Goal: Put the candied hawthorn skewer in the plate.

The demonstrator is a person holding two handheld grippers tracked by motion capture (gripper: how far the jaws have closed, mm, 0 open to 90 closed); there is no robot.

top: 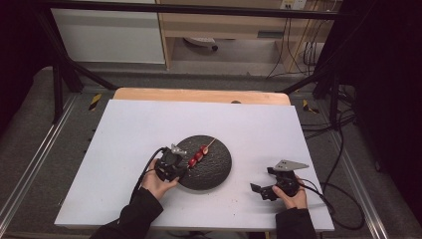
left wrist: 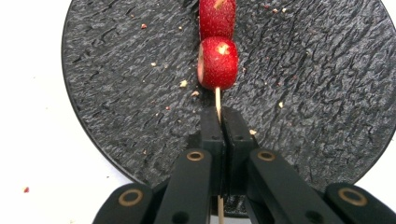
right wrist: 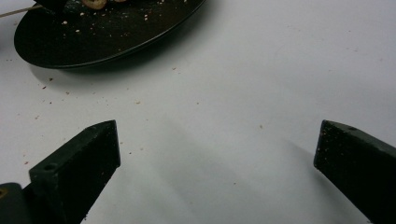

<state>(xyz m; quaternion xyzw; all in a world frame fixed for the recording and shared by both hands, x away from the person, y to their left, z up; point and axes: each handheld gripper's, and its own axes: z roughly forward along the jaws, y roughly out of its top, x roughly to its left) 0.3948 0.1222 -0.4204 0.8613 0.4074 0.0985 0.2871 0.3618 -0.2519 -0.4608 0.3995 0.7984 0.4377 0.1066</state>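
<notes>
Left gripper (left wrist: pixel 219 122) pinches thin wooden skewer (left wrist: pixel 217 100) w/ approx. 3 red fruit pieces (left wrist: pixel 218 63), at 9 o'clock on round black textured plate (left wrist: pixel 116 84). Right gripper (right wrist: pixel 217 149) spread wide, nothing between.

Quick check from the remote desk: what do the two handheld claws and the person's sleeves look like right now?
Both are black two-jaw tools. The left claw has flat black jaws on linkage arms with brass-coloured pivot rings. The right claw carries a grey three-cornered plate on top. A black cable trails from each. The person wears dark long sleeves.
</notes>
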